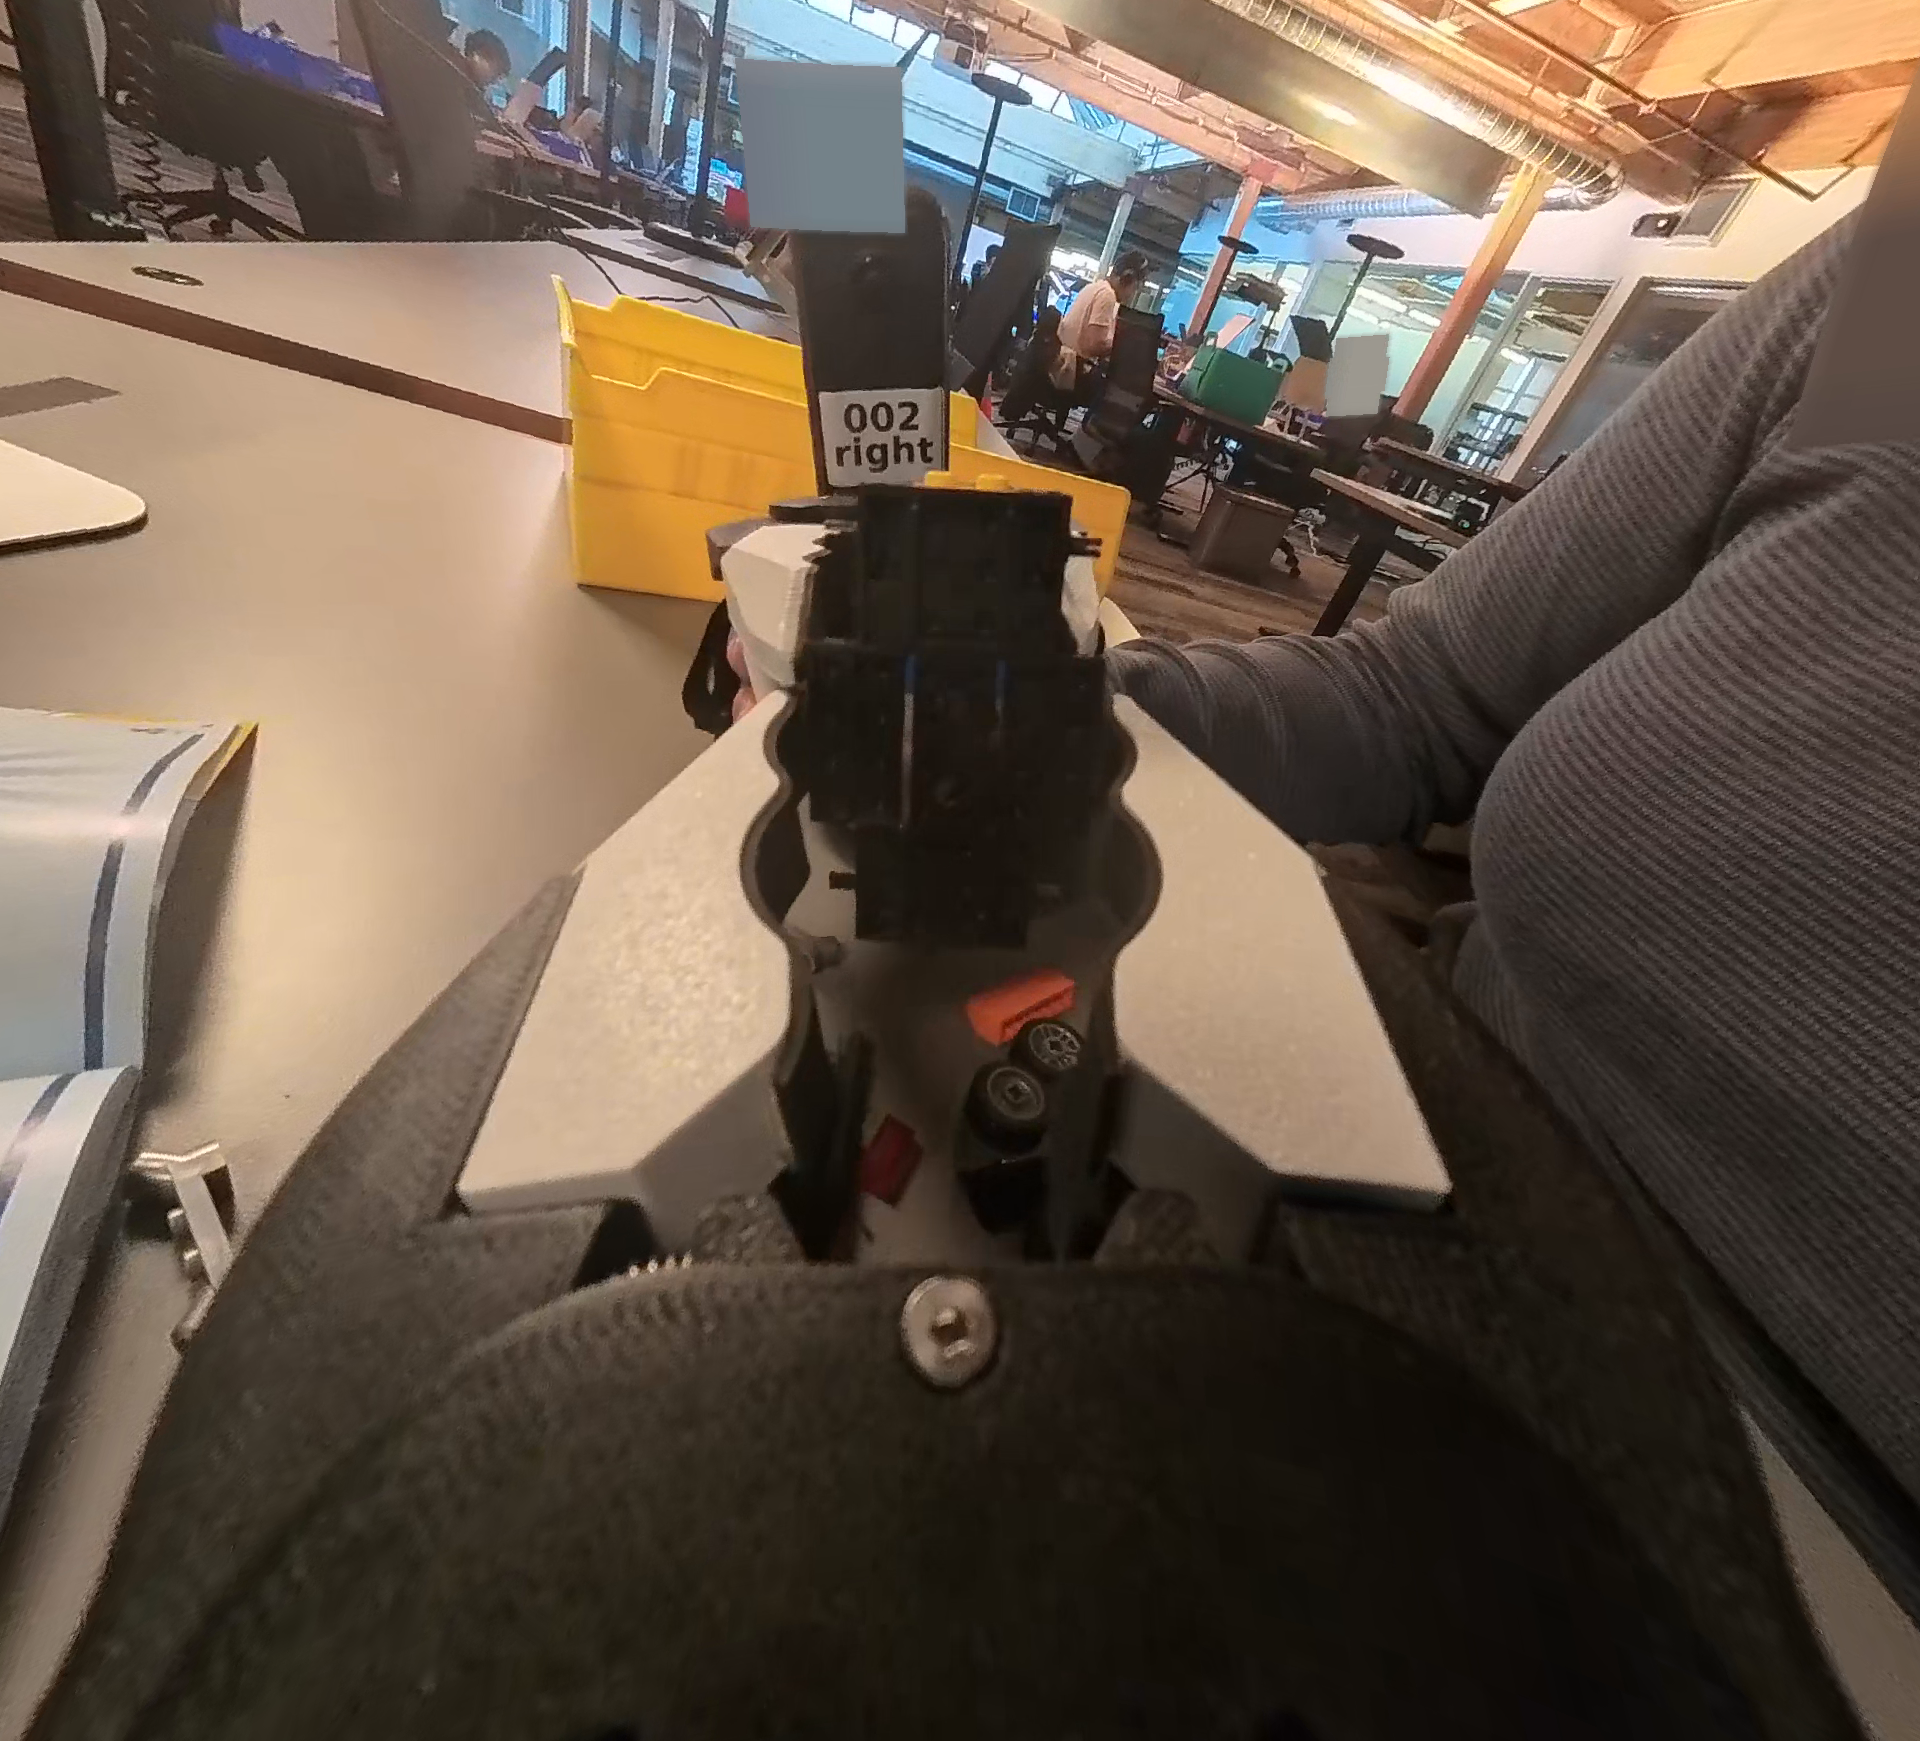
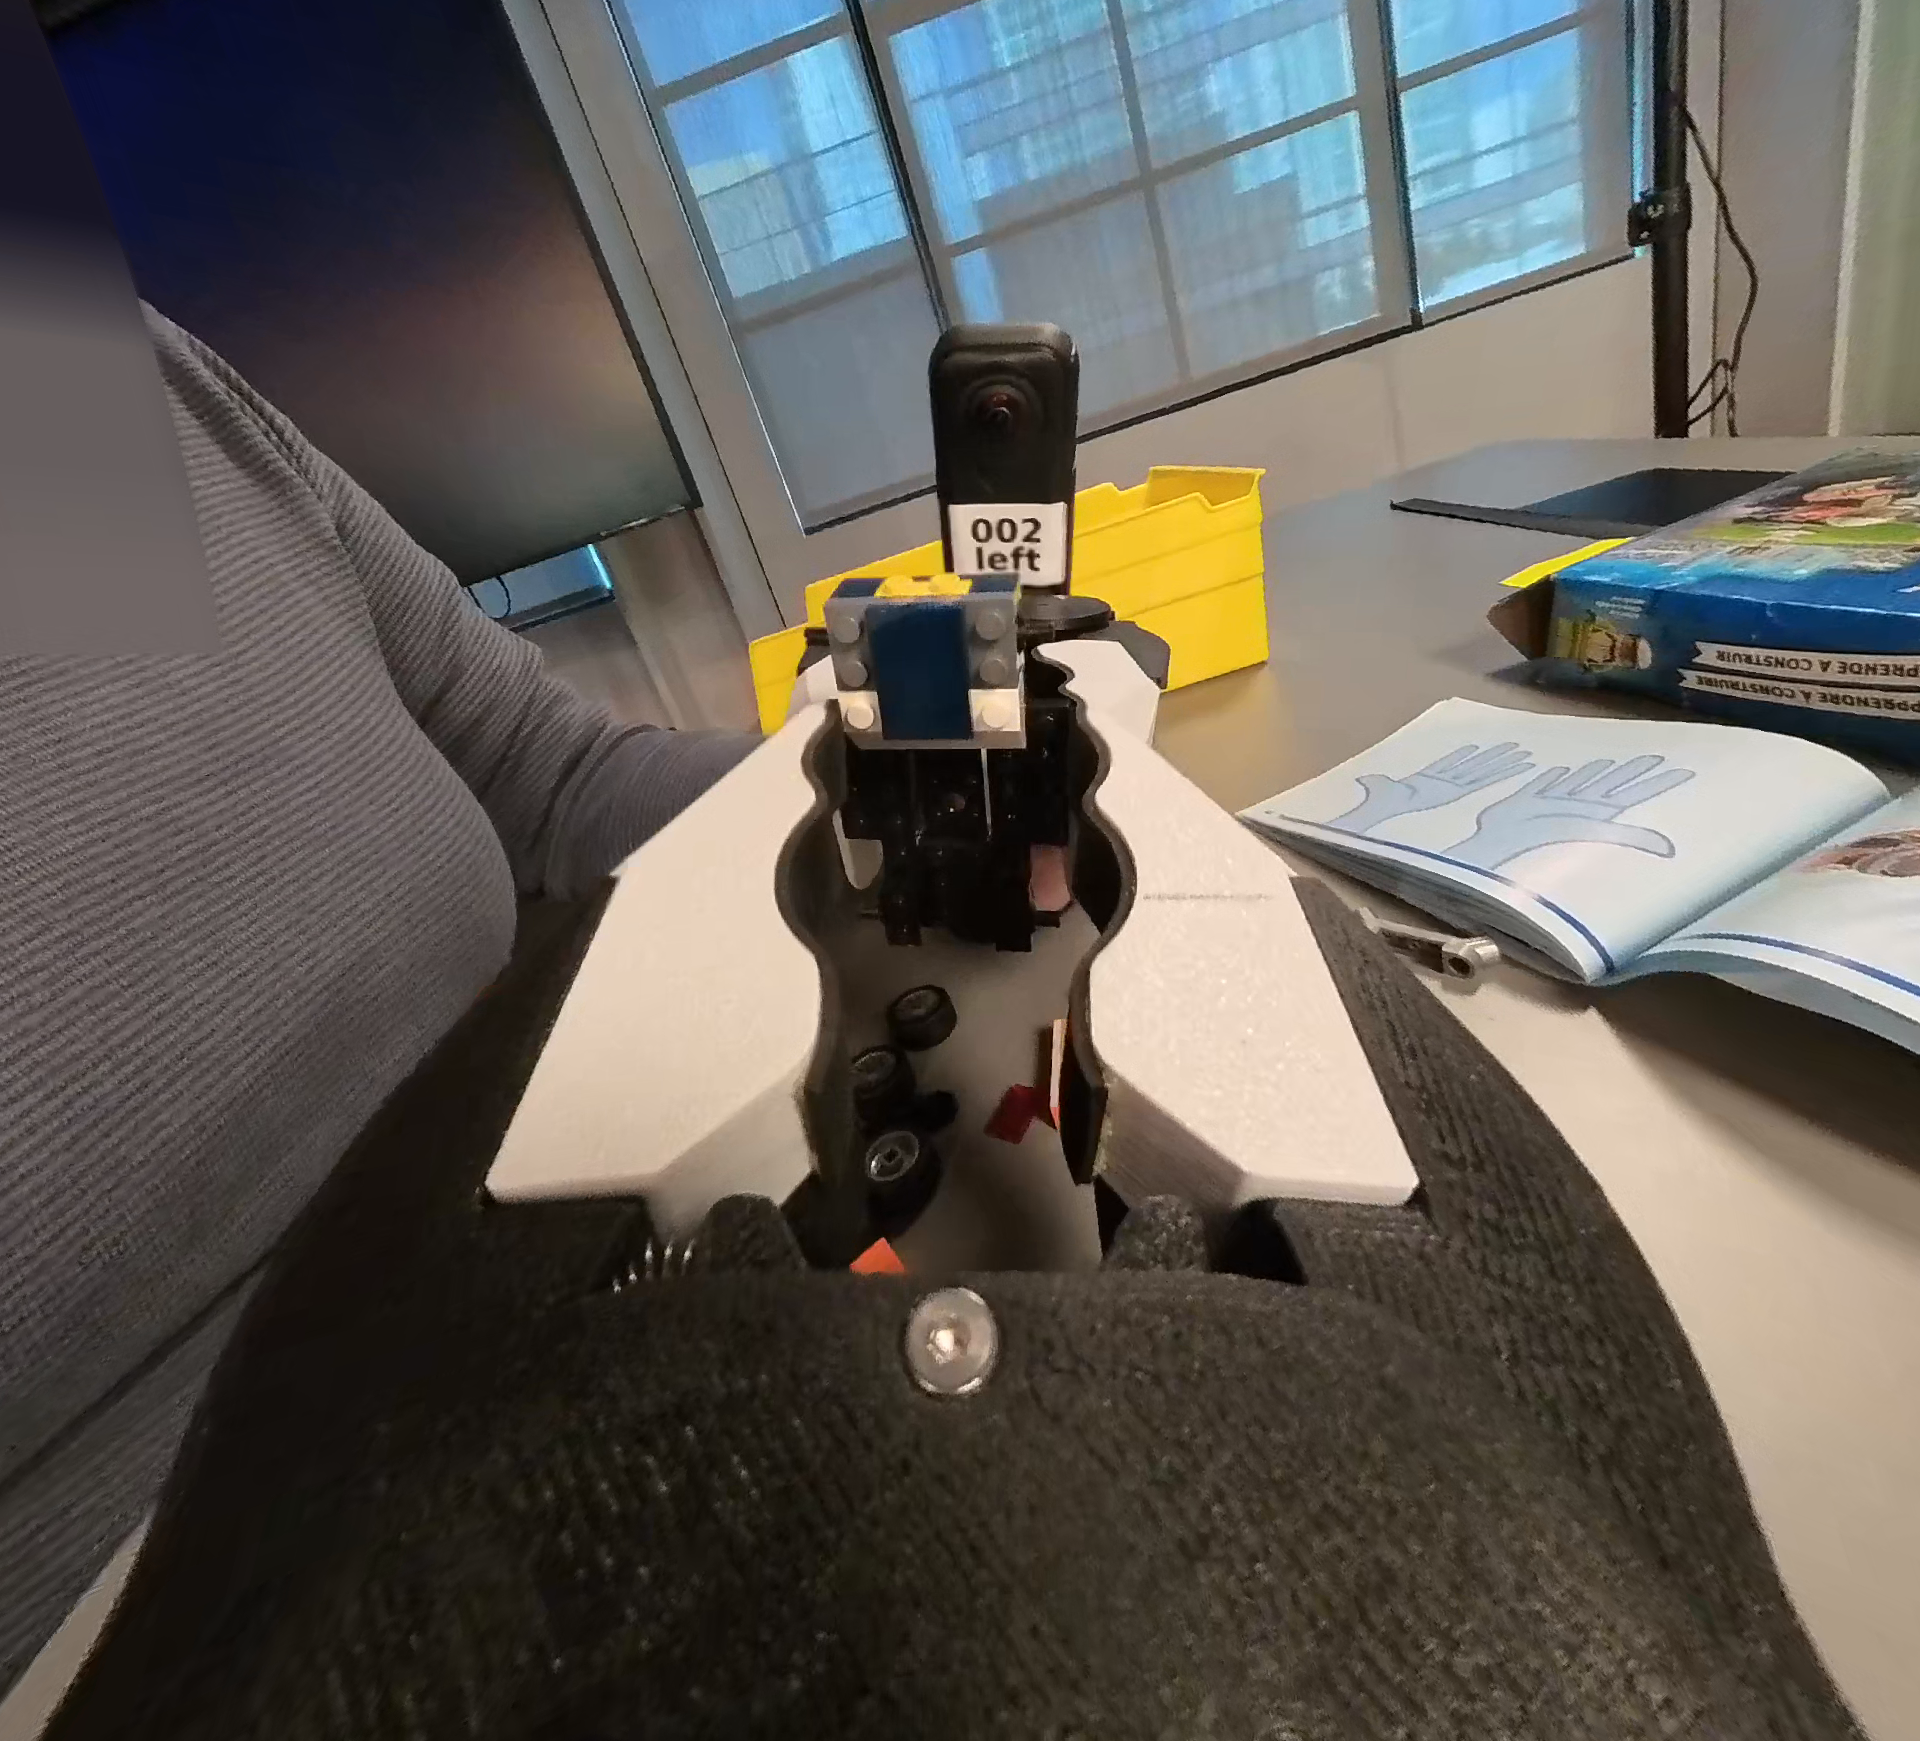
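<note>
A toy-brick model (image 1: pixel 945 756) with a black underside hangs between my two grippers, which face each other above the table. In the right wrist view its far end (image 2: pixel 920 673) shows grey, dark blue, white and yellow bricks. My left gripper (image 1: pixel 945 704) has both wavy pads against the model's sides. It also shows beyond the model in the right wrist view (image 2: pixel 956 683). My right gripper (image 2: pixel 951 746) is shut on the model's other end, and its white fingers (image 1: pixel 764 590) flank the model in the left wrist view.
Loose wheels (image 1: pixel 1044 1047), an orange piece (image 1: pixel 1023 1005) and a red piece (image 1: pixel 894 1156) lie on the grey table (image 1: pixel 395 652) below. A yellow bin (image 2: pixel 1174 569) stands behind. An open booklet (image 2: pixel 1558 829), a blue box (image 2: pixel 1745 611) and the person's grey sleeve (image 1: pixel 1351 704) are near. My two grippers' fingertips are within a few centimetres of each other. My left gripper's tips are some 11 cm from the red piece (image 1: pixel 894 1156). Look for it in the right wrist view (image 2: pixel 1006 1143) too.
</note>
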Demonstrator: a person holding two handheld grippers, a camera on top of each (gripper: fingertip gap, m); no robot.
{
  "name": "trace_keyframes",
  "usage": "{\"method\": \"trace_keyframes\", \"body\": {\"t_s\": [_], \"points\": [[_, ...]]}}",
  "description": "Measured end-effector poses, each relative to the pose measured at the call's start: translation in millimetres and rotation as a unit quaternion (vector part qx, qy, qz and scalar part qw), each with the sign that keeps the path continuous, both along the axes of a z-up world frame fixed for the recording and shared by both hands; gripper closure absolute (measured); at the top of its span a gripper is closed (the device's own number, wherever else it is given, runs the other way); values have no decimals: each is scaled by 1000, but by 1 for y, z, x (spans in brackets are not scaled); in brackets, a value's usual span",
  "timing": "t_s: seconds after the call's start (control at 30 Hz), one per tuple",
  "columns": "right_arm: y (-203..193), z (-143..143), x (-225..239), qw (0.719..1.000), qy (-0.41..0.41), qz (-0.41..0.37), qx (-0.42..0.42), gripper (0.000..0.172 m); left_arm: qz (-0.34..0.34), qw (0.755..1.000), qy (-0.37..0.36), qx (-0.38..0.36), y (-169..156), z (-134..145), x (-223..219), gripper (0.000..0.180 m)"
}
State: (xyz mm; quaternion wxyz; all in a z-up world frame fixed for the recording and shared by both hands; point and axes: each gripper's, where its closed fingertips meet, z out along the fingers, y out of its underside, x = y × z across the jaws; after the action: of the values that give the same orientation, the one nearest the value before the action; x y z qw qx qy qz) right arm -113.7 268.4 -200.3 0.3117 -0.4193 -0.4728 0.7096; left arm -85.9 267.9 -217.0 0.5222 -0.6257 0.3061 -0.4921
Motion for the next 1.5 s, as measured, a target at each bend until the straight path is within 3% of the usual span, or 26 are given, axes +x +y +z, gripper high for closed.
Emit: {"method": "trace_keyframes", "body": {"t_s": [0.23,1.17,1.23,1.3,1.5], "points": [[8,5,2,999,13,-1,-40,126,0,1000,-11,-4,1,2,-2,127],[9,1,-1,999,0,-8,-39,130,15,1000,-16,-22,8,0,-5,127],[9,4,1,1000,8,-11,-28,130,53,998,-34,-8,15,5,-12,110],[9,2,2,1000,3,-13,-15,130,62,997,-40,11,15,9,-15,104],[-1,-8,-2,999,-31,0,17,130,42,998,-42,28,7,12,-6,120]]}}
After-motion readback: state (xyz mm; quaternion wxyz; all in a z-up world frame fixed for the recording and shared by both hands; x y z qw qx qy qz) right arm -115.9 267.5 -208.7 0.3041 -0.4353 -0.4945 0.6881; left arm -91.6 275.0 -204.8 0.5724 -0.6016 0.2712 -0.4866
